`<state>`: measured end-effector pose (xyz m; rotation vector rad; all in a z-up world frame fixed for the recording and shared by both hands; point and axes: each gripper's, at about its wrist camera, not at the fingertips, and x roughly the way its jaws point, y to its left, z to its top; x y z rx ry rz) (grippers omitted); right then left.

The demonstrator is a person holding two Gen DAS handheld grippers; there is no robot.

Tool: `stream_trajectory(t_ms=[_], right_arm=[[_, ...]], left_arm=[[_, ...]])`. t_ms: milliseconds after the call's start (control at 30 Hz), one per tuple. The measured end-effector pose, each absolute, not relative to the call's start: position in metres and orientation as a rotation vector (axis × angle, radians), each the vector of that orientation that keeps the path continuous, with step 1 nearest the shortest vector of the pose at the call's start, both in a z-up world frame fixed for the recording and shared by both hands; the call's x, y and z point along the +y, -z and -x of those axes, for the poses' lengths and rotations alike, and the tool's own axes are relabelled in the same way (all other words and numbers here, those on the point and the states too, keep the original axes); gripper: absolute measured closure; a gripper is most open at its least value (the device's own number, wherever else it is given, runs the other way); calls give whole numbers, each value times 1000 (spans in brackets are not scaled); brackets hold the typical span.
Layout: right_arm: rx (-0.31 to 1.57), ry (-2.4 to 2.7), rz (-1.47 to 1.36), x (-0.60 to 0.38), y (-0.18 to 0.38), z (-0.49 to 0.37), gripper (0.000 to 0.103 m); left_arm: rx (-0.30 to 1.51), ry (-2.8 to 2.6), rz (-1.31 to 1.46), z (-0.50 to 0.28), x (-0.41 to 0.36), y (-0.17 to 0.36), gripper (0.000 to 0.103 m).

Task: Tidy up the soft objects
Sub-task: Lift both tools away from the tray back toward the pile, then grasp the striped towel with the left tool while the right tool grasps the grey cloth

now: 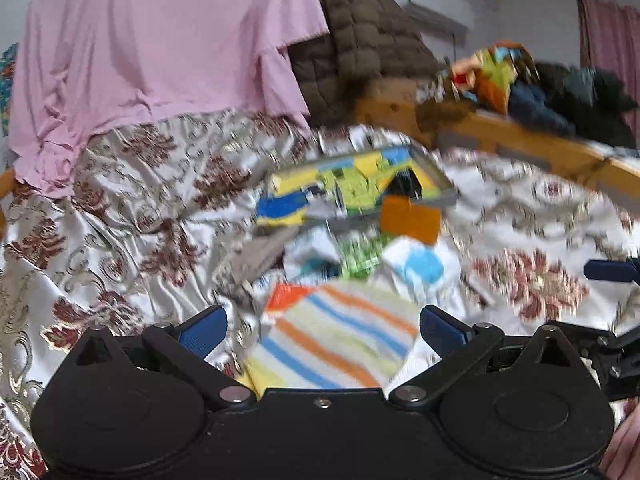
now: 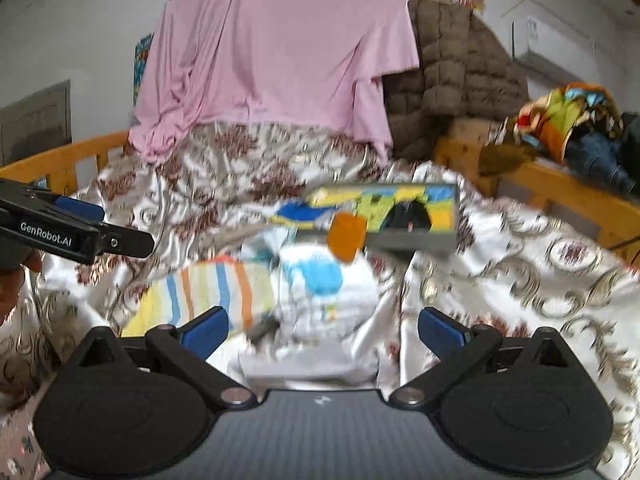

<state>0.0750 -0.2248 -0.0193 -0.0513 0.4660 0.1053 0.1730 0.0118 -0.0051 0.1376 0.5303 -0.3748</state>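
— On floral bedspread [image 1: 132, 216], left to right?
— Left gripper [image 1: 322, 326]: jaws spread wide, nothing gripped, poised over striped cloth [image 1: 332, 344]. Beyond it, white cloth with blue patch [image 1: 420, 264], orange piece [image 1: 410, 218], grey tray of colourful items [image 1: 360, 184].
— Right side?
— Right gripper [image 2: 322, 326]: jaws spread, nothing gripped, above white cloth. Blurred throughout.

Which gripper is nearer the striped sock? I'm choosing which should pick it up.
Left. The left gripper hangs open right over the striped sock; the right gripper is off to its right, over white cloth.
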Motion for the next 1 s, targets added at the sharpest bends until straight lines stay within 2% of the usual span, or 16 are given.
stream_trajectory(t_ms=[300, 533, 1000], right_arm=[[599, -111, -11, -236, 47, -100, 0], [615, -120, -65, -245, 60, -119, 0], [621, -106, -86, -241, 78, -154, 0]], left_arm=[[648, 435, -224, -188, -6, 38, 1], [711, 455, -247, -211, -17, 55, 1], [816, 424, 58, -257, -23, 72, 1]])
